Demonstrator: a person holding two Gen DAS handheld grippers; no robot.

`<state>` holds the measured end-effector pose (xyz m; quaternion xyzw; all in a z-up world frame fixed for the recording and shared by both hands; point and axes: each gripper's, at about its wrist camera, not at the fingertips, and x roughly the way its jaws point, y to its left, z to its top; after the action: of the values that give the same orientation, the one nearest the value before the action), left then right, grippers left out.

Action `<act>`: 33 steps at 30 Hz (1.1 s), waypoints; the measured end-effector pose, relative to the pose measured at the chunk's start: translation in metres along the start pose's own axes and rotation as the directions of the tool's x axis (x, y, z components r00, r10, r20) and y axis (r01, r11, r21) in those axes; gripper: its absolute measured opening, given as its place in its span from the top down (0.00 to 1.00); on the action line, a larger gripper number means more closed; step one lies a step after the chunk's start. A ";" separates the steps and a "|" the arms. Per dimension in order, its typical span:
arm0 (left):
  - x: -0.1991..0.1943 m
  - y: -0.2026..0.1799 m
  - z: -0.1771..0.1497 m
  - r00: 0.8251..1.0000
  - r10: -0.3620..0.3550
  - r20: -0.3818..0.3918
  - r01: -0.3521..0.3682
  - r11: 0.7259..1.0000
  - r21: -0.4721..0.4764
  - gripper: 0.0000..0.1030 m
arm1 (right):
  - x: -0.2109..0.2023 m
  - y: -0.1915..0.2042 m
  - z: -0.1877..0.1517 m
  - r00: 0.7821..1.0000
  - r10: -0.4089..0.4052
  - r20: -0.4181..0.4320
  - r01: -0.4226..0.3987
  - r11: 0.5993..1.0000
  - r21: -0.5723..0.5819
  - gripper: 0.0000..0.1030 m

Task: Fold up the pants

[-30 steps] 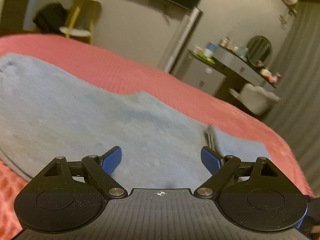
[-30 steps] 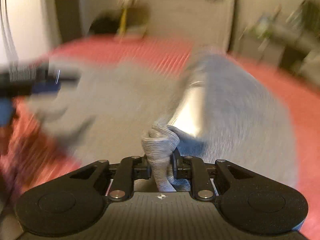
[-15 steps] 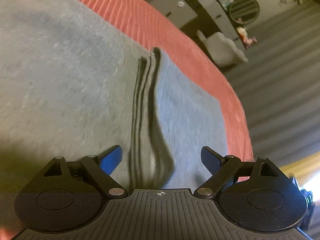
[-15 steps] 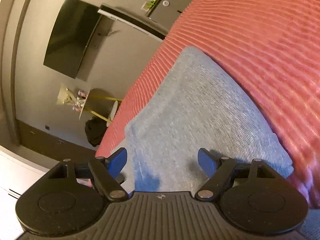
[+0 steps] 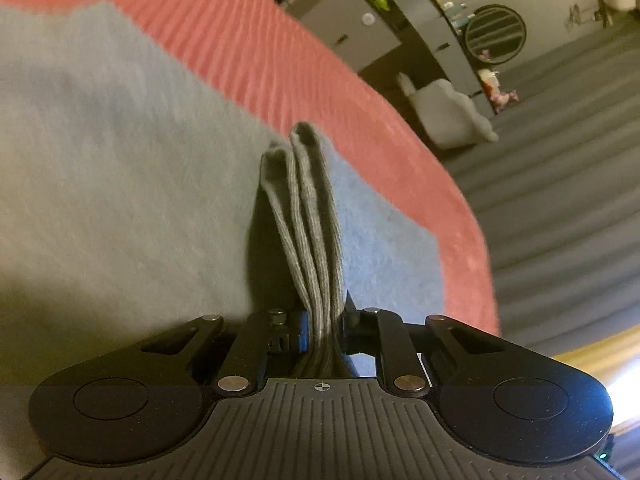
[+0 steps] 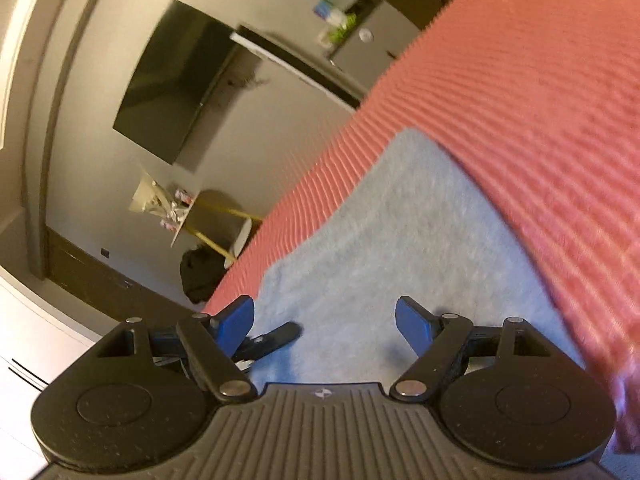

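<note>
- The pants [image 5: 120,168] are soft grey-blue cloth, fuzzy and matt, with a finely ribbed knit on the folded edges.
- The bed [image 5: 320,76] cover is coral-red cloth, matt, with raised ridges.
- The left hand-held gripper [image 5: 323,334] is matt black, speckled plastic with shiny metal rivets.
- The right hand-held gripper [image 6: 324,322] has smooth blue pads [image 6: 412,320] and a ribbed black body.
</note>
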<state>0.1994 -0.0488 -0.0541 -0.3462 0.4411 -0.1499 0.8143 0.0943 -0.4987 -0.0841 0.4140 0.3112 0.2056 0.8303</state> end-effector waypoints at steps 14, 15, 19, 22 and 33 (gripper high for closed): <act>-0.006 -0.013 -0.029 0.990 0.137 0.024 -0.139 0.977 0.163 0.40 | 0.021 -0.012 0.001 0.996 -0.071 -0.057 0.076 0.993 0.095 0.23; -0.005 -0.014 -0.029 0.989 0.148 0.026 -0.150 0.975 0.162 0.40 | 0.023 -0.011 0.000 0.995 -0.078 -0.059 0.084 0.992 0.090 0.23; 0.001 -0.018 -0.029 0.980 0.194 0.041 -0.198 0.967 0.162 0.71 | 0.027 -0.006 -0.001 0.992 -0.106 -0.065 0.110 0.992 0.063 0.23; -0.002 -0.014 -0.028 0.981 0.191 0.036 -0.194 0.971 0.140 0.78 | 0.028 -0.005 -0.001 0.991 -0.120 -0.065 0.122 0.992 0.038 0.24; -0.007 -0.024 -0.030 0.977 0.206 0.059 -0.214 0.956 0.202 0.84 | 0.031 0.002 -0.004 0.986 -0.159 -0.044 0.157 0.986 -0.048 0.44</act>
<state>0.1716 -0.0749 -0.0442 -0.2132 0.4422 -0.1014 0.8653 0.1137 -0.4769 -0.0948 0.3643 0.3582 0.1558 0.8454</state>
